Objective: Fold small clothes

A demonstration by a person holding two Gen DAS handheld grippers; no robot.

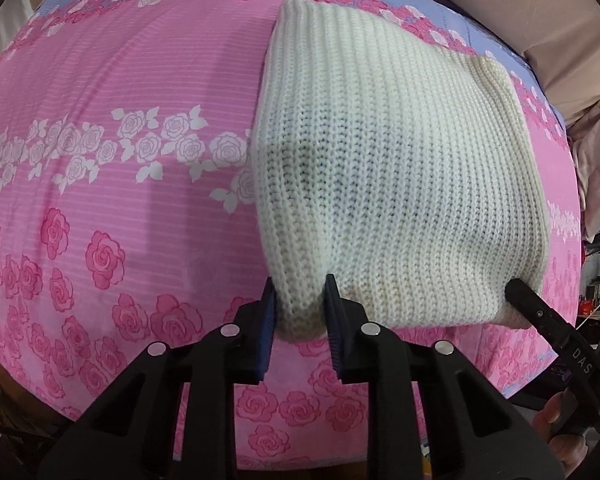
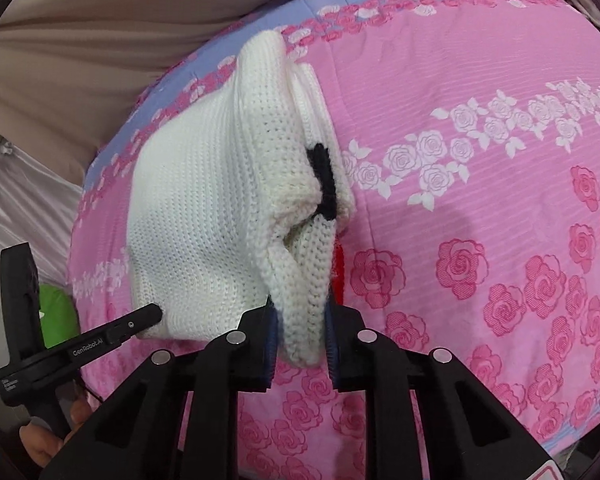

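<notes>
A cream knit sweater (image 1: 400, 168) lies folded on the pink rose bedsheet (image 1: 100, 184). My left gripper (image 1: 300, 304) is shut on its near left corner, with the knit bunched between the blue pads. In the right wrist view the sweater (image 2: 204, 208) shows a black knit mark (image 2: 324, 176) and a bit of red (image 2: 337, 268) under its right edge. My right gripper (image 2: 300, 316) is shut on the near right corner, which hangs down between the pads. Each view shows the other gripper's fingertip at the sweater's hem: the right gripper (image 1: 518, 292) and the left gripper (image 2: 152, 314).
The bedsheet (image 2: 480, 208) has a lilac border along its far edge. Beige bedding (image 2: 100, 40) lies beyond the far edge. A green object (image 2: 56, 316) sits off the bed's side. Hands (image 1: 556, 424) (image 2: 40, 444) hold the gripper handles.
</notes>
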